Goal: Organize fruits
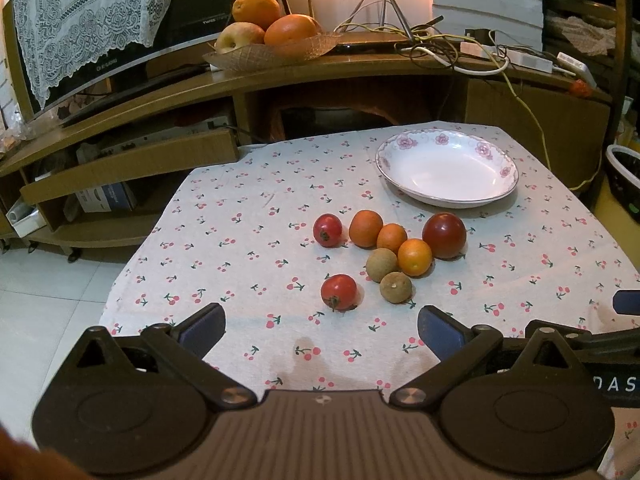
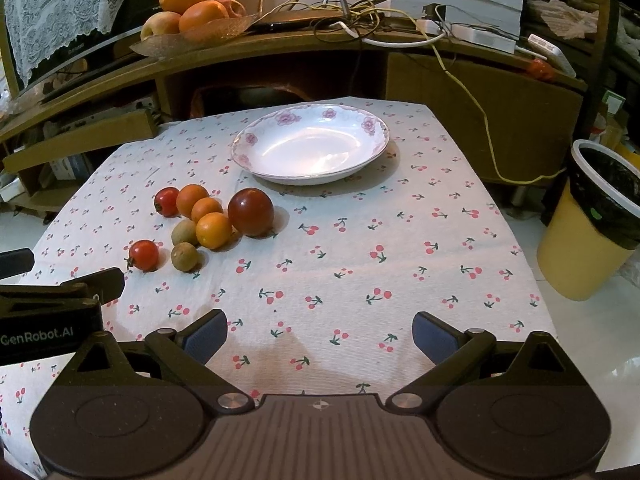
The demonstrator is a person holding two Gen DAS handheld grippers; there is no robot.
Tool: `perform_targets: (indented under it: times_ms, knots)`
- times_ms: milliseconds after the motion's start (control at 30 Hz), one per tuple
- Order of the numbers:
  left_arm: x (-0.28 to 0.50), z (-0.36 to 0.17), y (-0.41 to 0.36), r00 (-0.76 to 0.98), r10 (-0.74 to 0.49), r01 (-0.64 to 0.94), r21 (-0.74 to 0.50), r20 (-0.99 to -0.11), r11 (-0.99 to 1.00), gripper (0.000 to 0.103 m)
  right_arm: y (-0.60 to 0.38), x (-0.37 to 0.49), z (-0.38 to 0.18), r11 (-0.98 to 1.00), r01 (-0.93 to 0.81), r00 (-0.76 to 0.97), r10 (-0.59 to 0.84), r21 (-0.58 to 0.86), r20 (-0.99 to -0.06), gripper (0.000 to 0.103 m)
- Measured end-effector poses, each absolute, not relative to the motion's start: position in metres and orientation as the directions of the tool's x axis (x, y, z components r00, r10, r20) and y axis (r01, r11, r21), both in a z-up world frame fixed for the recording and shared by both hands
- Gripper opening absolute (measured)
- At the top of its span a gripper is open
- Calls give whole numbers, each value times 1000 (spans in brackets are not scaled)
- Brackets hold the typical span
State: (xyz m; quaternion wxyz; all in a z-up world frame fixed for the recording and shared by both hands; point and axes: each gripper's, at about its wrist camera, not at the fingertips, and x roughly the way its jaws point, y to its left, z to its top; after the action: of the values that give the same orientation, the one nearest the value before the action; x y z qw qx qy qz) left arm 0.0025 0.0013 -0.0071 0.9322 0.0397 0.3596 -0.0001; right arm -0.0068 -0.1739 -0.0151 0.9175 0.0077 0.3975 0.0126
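While both of my tools hover low over the cherry-print white tablecloth (image 1: 240,240), neither holds anything. My left gripper (image 1: 321,330) has its blue-padded jaws spread wide, nothing between them; my right gripper (image 2: 320,336) stands the same, parted and bare.

The fruit lies in one loose cluster on the cloth. In the left wrist view, a small red cherry tomato (image 1: 338,292) sits nearest, at 12 o'clock from my left jaws, apart from the rest. Two dull brown round longans (image 1: 396,287) touch each other at 1 o'clock. Behind them, three small orange kumquats (image 1: 415,257) run in a touching row, with a second cherry tomato (image 1: 327,230) at its far left end and a large dark red tomato (image 1: 444,235) at its near right end.

The white shallow porcelain plate with pink flower rim (image 1: 404,145) stands beyond the cluster at 1 o'clock, apart from it, holding nothing. In the right wrist view the cluster lies at 10 o'clock, the plate at 12.
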Motion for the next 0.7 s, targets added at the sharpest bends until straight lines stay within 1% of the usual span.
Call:
perform_targets:
  times_ms: [333,700]
  knots:
    - [3,-5,1,751,14,45,72,-660,996,103,-172,-4,-16,999,-32,663,39,24,-748,93]
    - [6,-11,6,746,12,46,69,-666,997,103,-167,2,-20,999,-47,652,48,23,-757,93]
